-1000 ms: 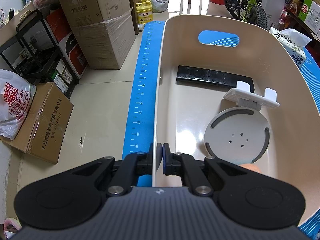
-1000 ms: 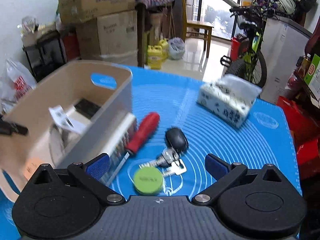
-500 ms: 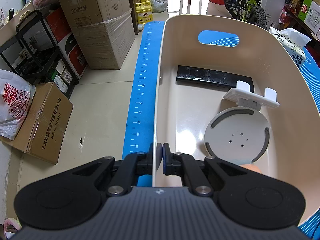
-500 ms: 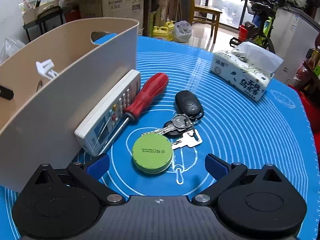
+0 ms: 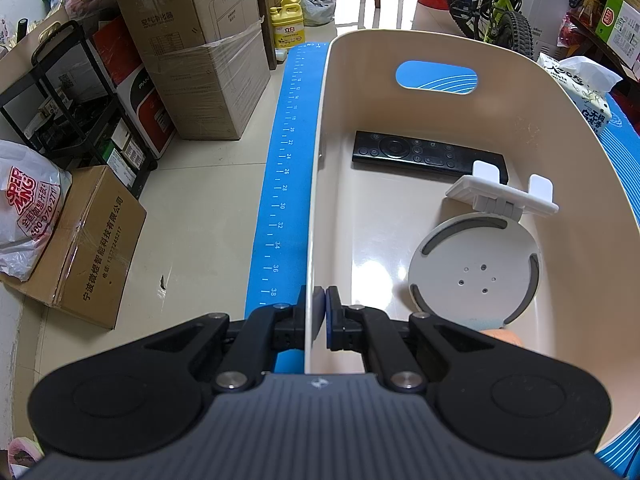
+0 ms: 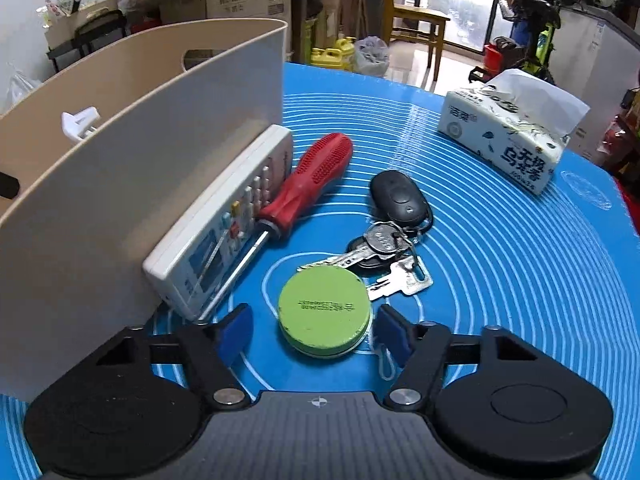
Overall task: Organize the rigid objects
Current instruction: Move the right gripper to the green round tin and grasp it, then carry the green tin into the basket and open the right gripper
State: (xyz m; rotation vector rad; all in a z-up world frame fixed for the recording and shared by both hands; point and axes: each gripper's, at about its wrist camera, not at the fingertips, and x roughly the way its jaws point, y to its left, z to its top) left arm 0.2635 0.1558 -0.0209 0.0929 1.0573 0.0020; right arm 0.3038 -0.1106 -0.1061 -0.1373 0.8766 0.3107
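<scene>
A beige bin (image 5: 520, 92) stands on the blue mat and holds a black remote (image 5: 428, 152) and a white round phone stand (image 5: 476, 276). My left gripper (image 5: 320, 308) is shut on the bin's near-left wall. In the right wrist view a green round tin (image 6: 324, 308) lies flat on the mat, between the blue pads of my right gripper (image 6: 316, 332). Its jaws are closing, and a small gap still shows on each side of the tin. Behind the tin lie a white remote (image 6: 224, 224) leaning on the bin wall (image 6: 120, 184), a red screwdriver (image 6: 312, 176) and a key bunch with a black fob (image 6: 396, 196).
A tissue pack (image 6: 508, 132) sits at the far right of the blue mat (image 6: 520, 280). Off the table's left edge are cardboard boxes (image 5: 192, 68), a black rack and a plastic bag on the floor. A bicycle and a chair stand beyond the table.
My right gripper has come down close over the green tin and its jaws have narrowed around it. The left gripper and the bin have not moved.
</scene>
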